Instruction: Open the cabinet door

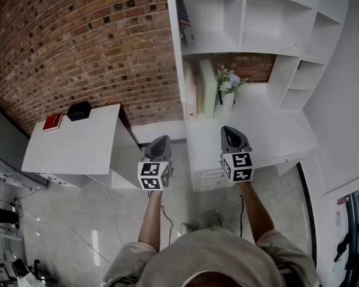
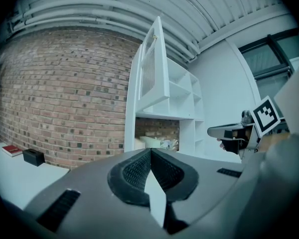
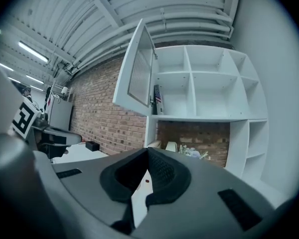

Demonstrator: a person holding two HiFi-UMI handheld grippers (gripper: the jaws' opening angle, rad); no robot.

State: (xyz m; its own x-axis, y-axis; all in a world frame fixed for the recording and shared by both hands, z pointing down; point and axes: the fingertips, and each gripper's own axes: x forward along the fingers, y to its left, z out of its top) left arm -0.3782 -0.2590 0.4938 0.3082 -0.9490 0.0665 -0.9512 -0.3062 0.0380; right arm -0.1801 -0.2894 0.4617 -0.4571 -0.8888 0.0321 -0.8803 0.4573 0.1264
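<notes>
The white shelf unit (image 1: 251, 17) stands ahead against the brick wall. Its upper left cabinet door (image 3: 137, 76) stands swung wide open toward me; it also shows in the left gripper view as a panelled door (image 2: 152, 66) seen nearly edge-on. Both grippers hang level in front of the unit, apart from the door and well below it. My left gripper (image 1: 160, 139) is shut, its pads (image 2: 139, 171) meeting with nothing between them. My right gripper (image 1: 229, 129) is shut and empty too, over the front of the white counter (image 1: 275, 136). Each gripper shows in the other's view.
A low white table (image 1: 78, 148) at the left carries a red book (image 1: 52, 122) and a black box (image 1: 79, 110). On the counter stand books (image 1: 206, 88) and a vase of flowers (image 1: 229, 88). Drawers (image 1: 206, 178) sit under the counter. A cable (image 1: 113, 211) lies on the floor.
</notes>
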